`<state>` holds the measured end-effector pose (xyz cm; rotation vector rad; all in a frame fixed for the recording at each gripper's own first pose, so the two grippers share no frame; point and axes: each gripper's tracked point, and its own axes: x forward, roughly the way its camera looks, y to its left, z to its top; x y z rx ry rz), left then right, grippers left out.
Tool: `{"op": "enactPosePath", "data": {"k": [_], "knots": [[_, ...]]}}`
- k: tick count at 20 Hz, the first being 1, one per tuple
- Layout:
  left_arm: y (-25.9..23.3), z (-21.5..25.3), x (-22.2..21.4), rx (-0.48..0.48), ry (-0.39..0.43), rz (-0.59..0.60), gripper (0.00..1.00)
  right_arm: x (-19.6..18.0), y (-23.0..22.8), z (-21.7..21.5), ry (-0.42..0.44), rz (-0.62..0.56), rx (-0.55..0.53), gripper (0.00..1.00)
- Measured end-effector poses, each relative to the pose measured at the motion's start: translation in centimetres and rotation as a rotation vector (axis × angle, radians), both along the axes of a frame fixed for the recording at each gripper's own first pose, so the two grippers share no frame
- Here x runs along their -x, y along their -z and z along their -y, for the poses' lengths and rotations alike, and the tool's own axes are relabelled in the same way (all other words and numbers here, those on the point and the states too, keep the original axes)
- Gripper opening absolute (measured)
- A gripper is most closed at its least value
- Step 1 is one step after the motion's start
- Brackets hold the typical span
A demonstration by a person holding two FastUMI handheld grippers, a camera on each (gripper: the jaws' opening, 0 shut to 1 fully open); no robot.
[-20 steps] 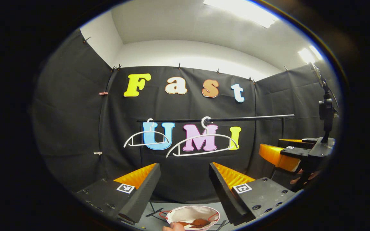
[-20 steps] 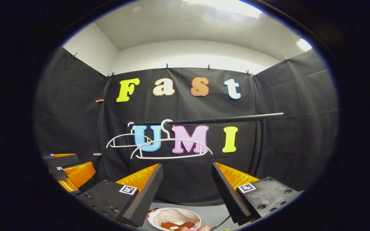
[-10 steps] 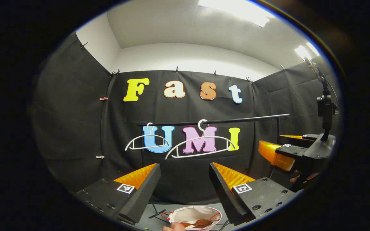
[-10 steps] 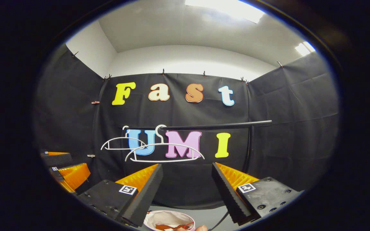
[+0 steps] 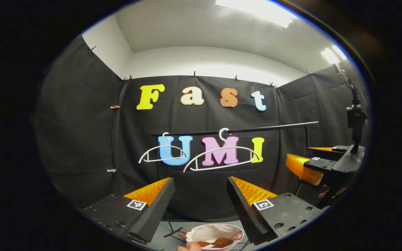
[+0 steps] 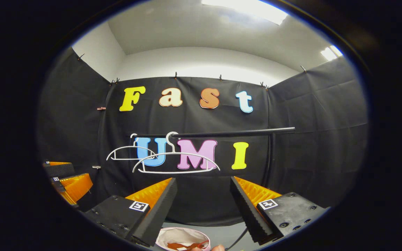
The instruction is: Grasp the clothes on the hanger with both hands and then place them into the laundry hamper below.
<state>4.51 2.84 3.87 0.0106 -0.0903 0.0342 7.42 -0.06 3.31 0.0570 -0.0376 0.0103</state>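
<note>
White plastic hangers [image 5: 221, 157] hang bare on the black rail [image 5: 236, 130]. Brown clothes [image 5: 217, 242] lie in the hamper [image 5: 215, 233] below, so the placing looks done. The left gripper [image 5: 200, 195] and right gripper [image 6: 202, 195] have their fingers spread wide, holding nothing. A good finish is to draw both back level, fingers apart. Open room lies between rail and hamper rim; the rail post [image 6: 269, 157] stands far right.
</note>
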Motion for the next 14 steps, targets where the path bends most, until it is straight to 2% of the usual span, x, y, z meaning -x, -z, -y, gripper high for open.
{"op": "enactPosePath", "data": {"k": [4, 5, 6, 14], "knots": [[0.18, -0.08, -0.12, -0.002, 0.003, -0.001, 0.95, -0.15, 0.22, 0.07, 0.001, -0.005, 0.0, 0.98], [0.37, -0.06, -0.13, -0.001, 0.005, -0.004, 0.93, -0.16, 0.27, 0.07, 0.002, -0.007, 0.0, 0.98], [0.4, -0.01, -0.15, 0.0, 0.006, -0.009, 0.95, -0.11, 0.33, 0.01, 0.003, -0.007, -0.001, 0.98], [0.66, -0.03, -0.27, 0.001, 0.017, -0.014, 0.95, -0.04, 0.51, -0.17, 0.007, -0.009, 0.007, 0.98]]}}
